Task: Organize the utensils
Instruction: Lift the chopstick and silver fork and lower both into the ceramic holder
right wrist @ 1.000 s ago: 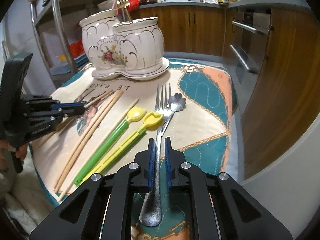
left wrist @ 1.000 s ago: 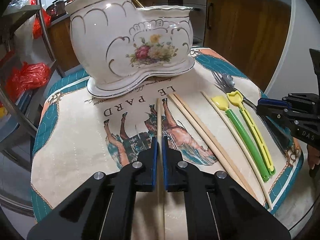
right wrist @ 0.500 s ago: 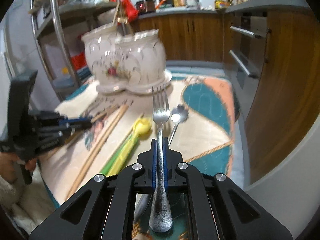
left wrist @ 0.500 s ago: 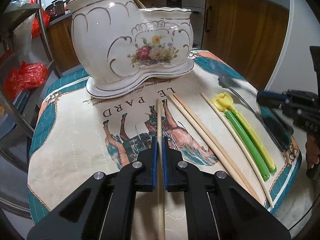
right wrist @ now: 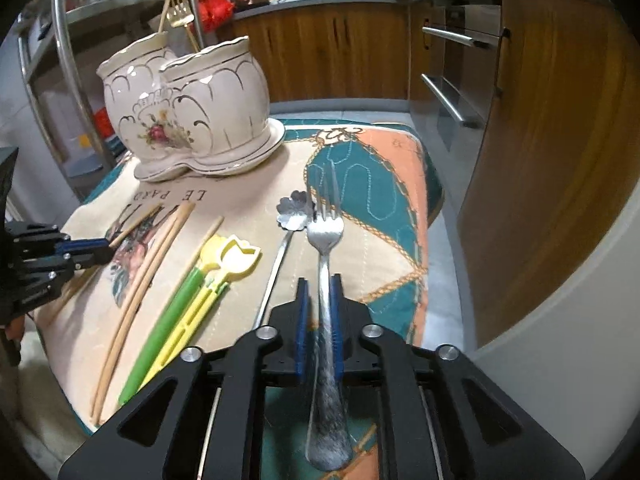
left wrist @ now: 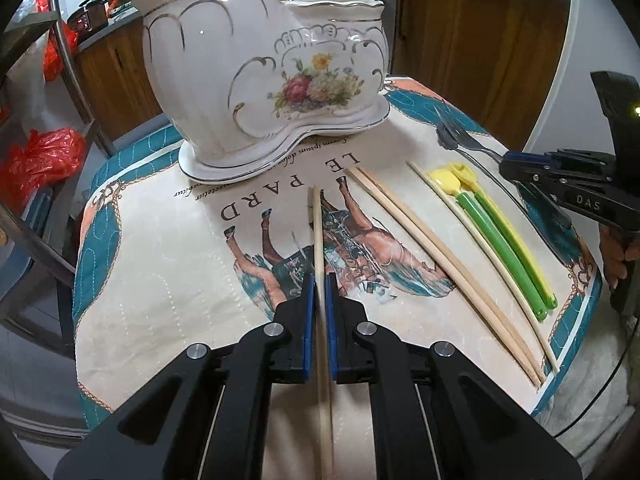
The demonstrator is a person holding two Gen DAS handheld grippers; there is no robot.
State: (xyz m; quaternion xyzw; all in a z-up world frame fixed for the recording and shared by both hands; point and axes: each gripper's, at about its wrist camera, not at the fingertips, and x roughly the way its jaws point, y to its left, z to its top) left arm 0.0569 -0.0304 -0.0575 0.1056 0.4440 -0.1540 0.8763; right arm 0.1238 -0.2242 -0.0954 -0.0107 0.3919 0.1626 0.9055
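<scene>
A: So, how far along is the sorting?

B: Barely begun, I'd judge. On the desk (left wrist: 168,280) nearly everything lies loose. The holder (left wrist: 264,76), the biggest thing, stands at the far side on its saucer; in the right wrist view a couple of handles already poke out of its rear cup, and the front cup's inside is hidden.

A: And on the cloth?

B: Going down in size: a pair of chopsticks (left wrist: 436,256) side by side, one more single stick (left wrist: 480,260) just right of them, then the green spoon (left wrist: 500,256) and the yellow fork (left wrist: 516,248), touching each other. A flower spoon (right wrist: 288,224) lies beside them.

A: The grippers?

B: Both are clenched. The left hand-held gripper (left wrist: 319,288) is clamped on a chopstick (left wrist: 317,224), whose far tip points at the holder and looks about level with the cloth. The right hand-held gripper (right wrist: 319,296) grasps a fork (right wrist: 325,236) by its handle, tines raised above the cloth and aimed forward, well short of the holder.

A: What's left, then?

B: Both held pieces have yet to go in, and then everything on the cloth.
</scene>
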